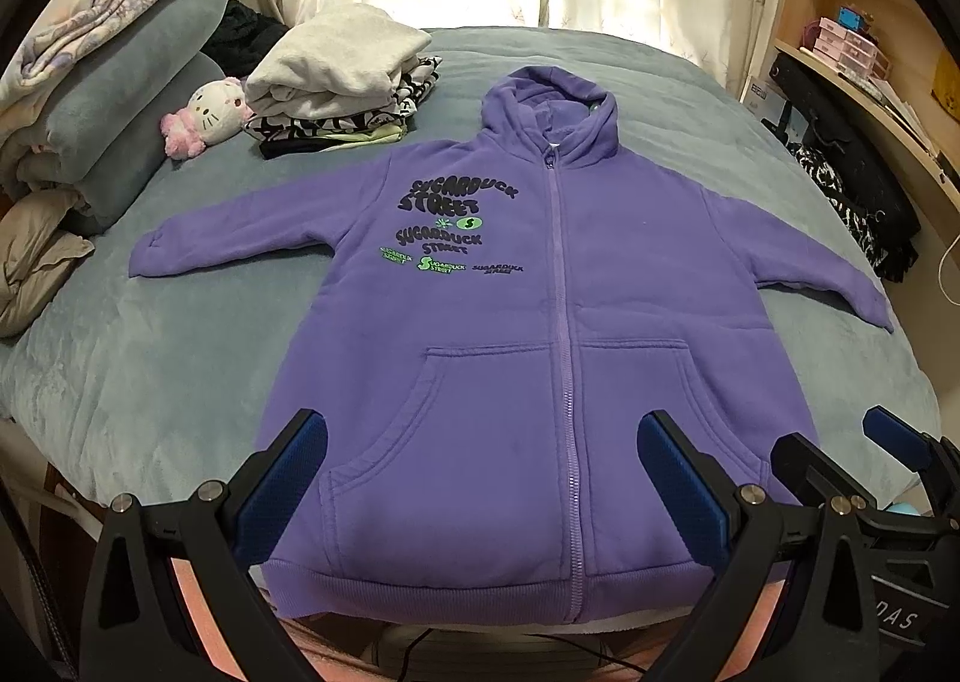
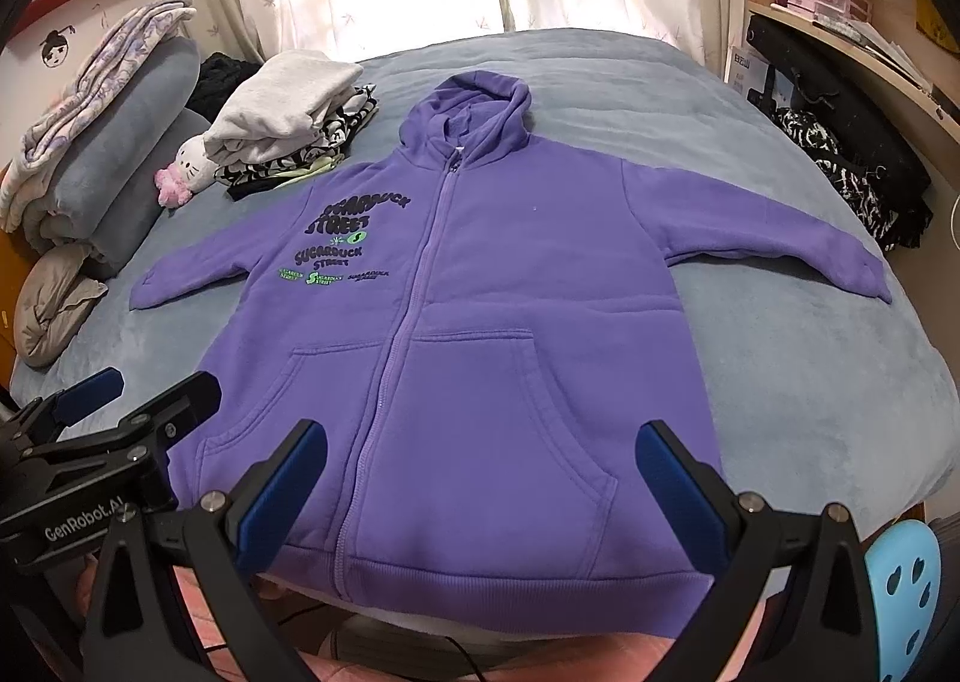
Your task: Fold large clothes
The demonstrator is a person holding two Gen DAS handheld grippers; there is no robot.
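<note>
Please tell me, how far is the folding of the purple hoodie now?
Done: the purple hoodie lies flat on the bed, zipped, sleeves spread, and a stack of folded clothes sits behind it. In hand: nothing; the left gripper and right gripper are both open above the hem. Left: every fold, as sleeves, body and hood are all unfolded.

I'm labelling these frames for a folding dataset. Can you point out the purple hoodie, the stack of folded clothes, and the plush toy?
purple hoodie [image 1: 630, 274]: left wrist view, on its chest right of the zipper.
stack of folded clothes [image 1: 342, 58]: left wrist view, on the grey top garment.
plush toy [image 1: 213, 106]: left wrist view, on its white face.
</note>
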